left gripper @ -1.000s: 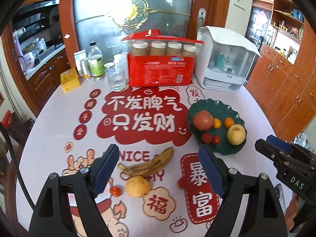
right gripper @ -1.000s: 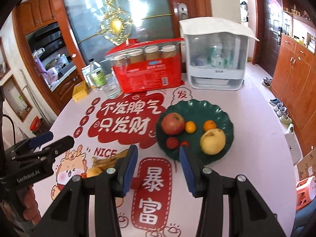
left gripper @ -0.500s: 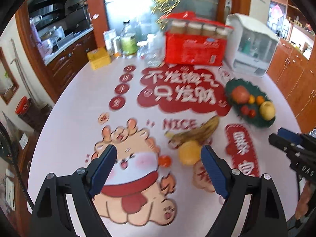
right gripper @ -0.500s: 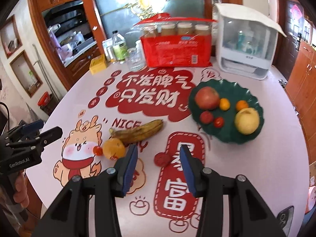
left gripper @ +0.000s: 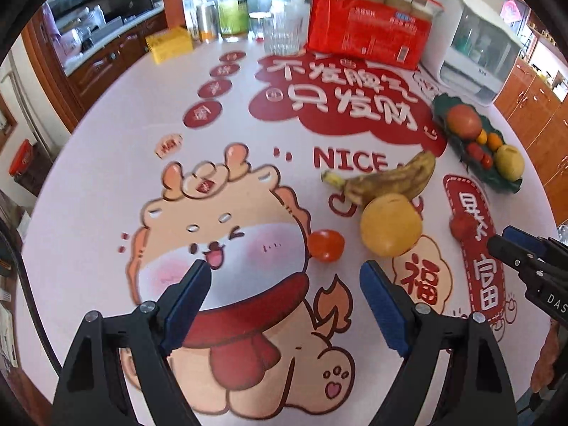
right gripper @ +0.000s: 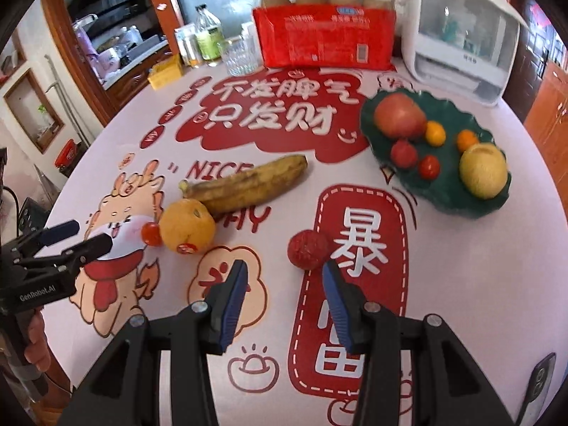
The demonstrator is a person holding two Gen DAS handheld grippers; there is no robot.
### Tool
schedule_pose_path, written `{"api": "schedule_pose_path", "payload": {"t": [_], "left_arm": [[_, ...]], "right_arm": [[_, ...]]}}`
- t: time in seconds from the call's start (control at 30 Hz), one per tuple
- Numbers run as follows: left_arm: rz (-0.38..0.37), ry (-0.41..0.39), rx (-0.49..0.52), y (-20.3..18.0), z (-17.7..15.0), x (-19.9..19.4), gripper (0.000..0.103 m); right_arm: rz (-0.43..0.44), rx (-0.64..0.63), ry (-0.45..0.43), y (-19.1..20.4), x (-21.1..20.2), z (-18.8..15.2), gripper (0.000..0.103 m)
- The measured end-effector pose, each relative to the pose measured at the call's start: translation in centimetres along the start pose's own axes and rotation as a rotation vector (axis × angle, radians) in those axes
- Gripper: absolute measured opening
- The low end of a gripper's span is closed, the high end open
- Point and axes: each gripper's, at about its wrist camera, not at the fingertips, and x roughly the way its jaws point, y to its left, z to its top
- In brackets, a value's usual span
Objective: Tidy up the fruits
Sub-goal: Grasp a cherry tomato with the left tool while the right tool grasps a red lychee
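Four loose fruits lie on the printed white-and-red worktop (right gripper: 461, 266): a brown-spotted yellow banana (right gripper: 248, 184), a round orange with a small sticker (right gripper: 187, 226) touching the banana's stem end, a small red cherry tomato (right gripper: 151, 233) at the orange's 9 o'clock, and a dark red bumpy lychee-like fruit (right gripper: 307, 249) apart from them at the orange's 3 o'clock. At 1 o'clock from the lychee-like fruit sits a dark green scalloped plate (right gripper: 443, 198) carrying a red apple (right gripper: 400, 115), two small oranges, two small red fruits and a yellow pear (right gripper: 483, 170).

In the right wrist view, the right gripper (right gripper: 284, 277) hovers with its blue-padded jaws narrowly apart and nothing between them; the lychee-like fruit lies just beyond the tips, toward 1 o'clock. In the left wrist view, the left gripper (left gripper: 285, 273) stands wide apart and empty above the cartoon print, its jaws having just closed a little, with the cherry tomato (left gripper: 326, 245) just past the gap at 1 o'clock. A red carton (right gripper: 325, 37) and a white appliance (right gripper: 458, 32) stand at the worktop's far edge.
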Motion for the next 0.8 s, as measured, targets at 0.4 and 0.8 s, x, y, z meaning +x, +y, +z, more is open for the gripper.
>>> {"api": "schedule_pose_path", "payload": {"t": [0.4,0.8], "left_arm": [[-0.081,0.087,0.002,-0.7,0.8,5.4,0.061],[-0.100,0.055,0.020,-1.5,1.4,5.7,0.030]], "right_arm": [[-0.021,0.076,0.052,-1.5,4.2,0.5,0.044],[-0.048,0.032,0.035,-0.6,5.8,0.7,0.034]]}}
